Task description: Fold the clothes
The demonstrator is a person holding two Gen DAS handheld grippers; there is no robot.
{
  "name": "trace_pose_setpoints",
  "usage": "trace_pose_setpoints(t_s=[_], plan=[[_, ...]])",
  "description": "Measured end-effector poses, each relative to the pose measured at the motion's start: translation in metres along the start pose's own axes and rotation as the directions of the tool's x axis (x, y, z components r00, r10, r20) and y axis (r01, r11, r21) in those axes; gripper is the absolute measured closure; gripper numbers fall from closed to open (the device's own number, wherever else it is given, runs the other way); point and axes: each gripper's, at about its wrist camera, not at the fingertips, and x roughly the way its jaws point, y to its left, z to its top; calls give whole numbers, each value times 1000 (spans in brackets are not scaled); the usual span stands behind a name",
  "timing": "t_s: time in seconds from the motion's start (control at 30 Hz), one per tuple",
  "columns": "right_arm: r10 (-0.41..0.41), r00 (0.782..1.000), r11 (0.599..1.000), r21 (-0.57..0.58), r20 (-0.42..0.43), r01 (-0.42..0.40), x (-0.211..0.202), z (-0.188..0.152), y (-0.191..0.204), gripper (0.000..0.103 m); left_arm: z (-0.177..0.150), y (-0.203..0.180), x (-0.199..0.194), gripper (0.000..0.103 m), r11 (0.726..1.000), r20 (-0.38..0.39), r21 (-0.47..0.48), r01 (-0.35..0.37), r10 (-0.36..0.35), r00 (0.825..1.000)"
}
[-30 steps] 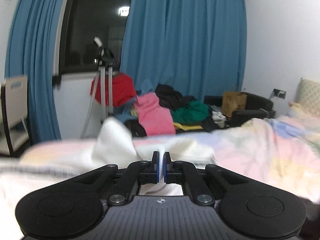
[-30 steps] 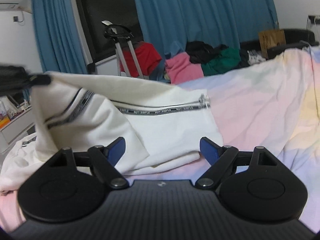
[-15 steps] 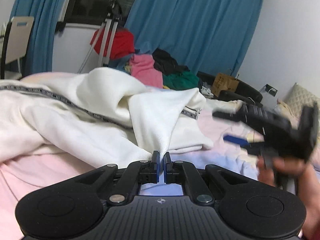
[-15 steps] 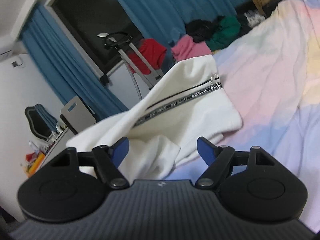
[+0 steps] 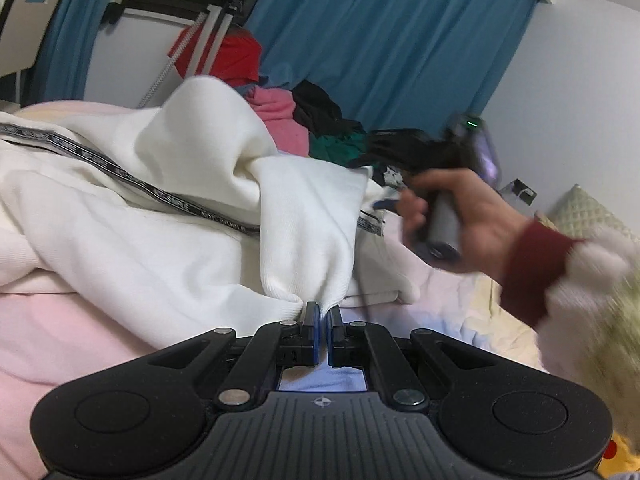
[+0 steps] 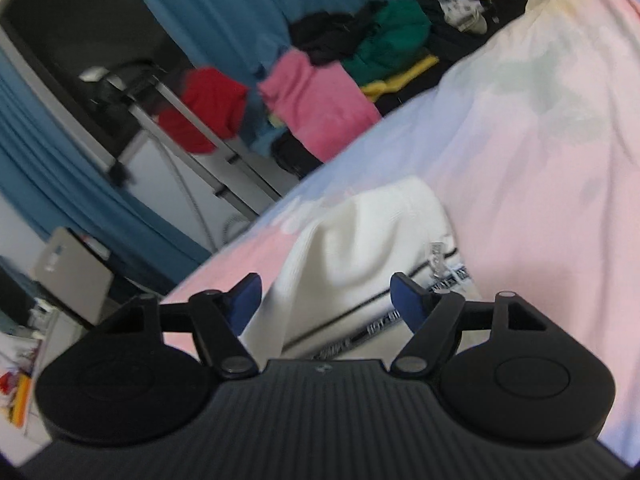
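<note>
Blue curtains (image 5: 384, 52) hang behind a bed (image 6: 540, 152) covered in a pastel pink, blue and yellow sheet, with a heap of clothes (image 6: 344, 68) in red, pink, green and black piled beyond its far edge beside a tripod (image 5: 208, 28). On the sheet lies a white garment (image 5: 160, 216), crumpled, with a black lettered tape running along it. The left gripper (image 5: 323, 316) has its fingers pinched together on a fold of this garment, the cloth rising in a peak just above the tips. The right gripper (image 6: 326, 296) has its blue pads spread wide with nothing between them, hovering over the garment's zip end. In the left view the right hand (image 5: 460, 220), in a dark red cuff, holds that gripper near the garment's edge; it is blurred.
</note>
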Motion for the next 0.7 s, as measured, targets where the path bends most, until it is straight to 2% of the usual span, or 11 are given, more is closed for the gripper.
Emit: trace_pose_setpoints(t_s=[0.07, 0.13, 0.17, 0.27, 0.37, 0.43, 0.53, 0.6, 0.63, 0.7], plan=[[-38, 999, 999, -32, -9, 38, 17, 0, 8, 51, -2, 5, 8, 99, 1000, -10, -1, 11, -11, 1000], [-96, 995, 992, -81, -10, 95, 27, 0, 16, 93, -3, 8, 14, 99, 1000, -20, -4, 22, -22, 1000], [-114, 993, 989, -96, -6, 113, 28, 0, 19, 93, -3, 10, 17, 99, 1000, -25, -5, 27, -27, 999], [-81, 996, 992, -91, 34, 84, 14, 6, 23, 96, -5, 9, 18, 99, 999, -11, 11, 49, -48, 999], [5, 993, 996, -86, 114, 5, -26, 21, 28, 96, -5, 8, 12, 99, 998, 18, 20, 65, -66, 998], [70, 981, 994, -94, 182, -54, -63, 28, 31, 96, -6, 5, 6, 99, 997, 35, 32, 74, -75, 997], [157, 934, 986, -103, 320, -131, -130, 24, 19, 96, -10, -2, -4, 99, 995, 56, 56, 81, -84, 995], [194, 891, 981, -94, 410, -170, -177, 18, 1, 96, -13, -6, -11, 99, 994, 70, 72, 86, -91, 993], [200, 870, 980, -87, 451, -180, -199, 13, -10, 96, -14, -9, -14, 99, 993, 77, 80, 88, -94, 993], [141, 853, 990, -49, 502, -135, -235, 0, -40, 96, -16, -13, -19, 99, 992, 81, 93, 86, -93, 992]])
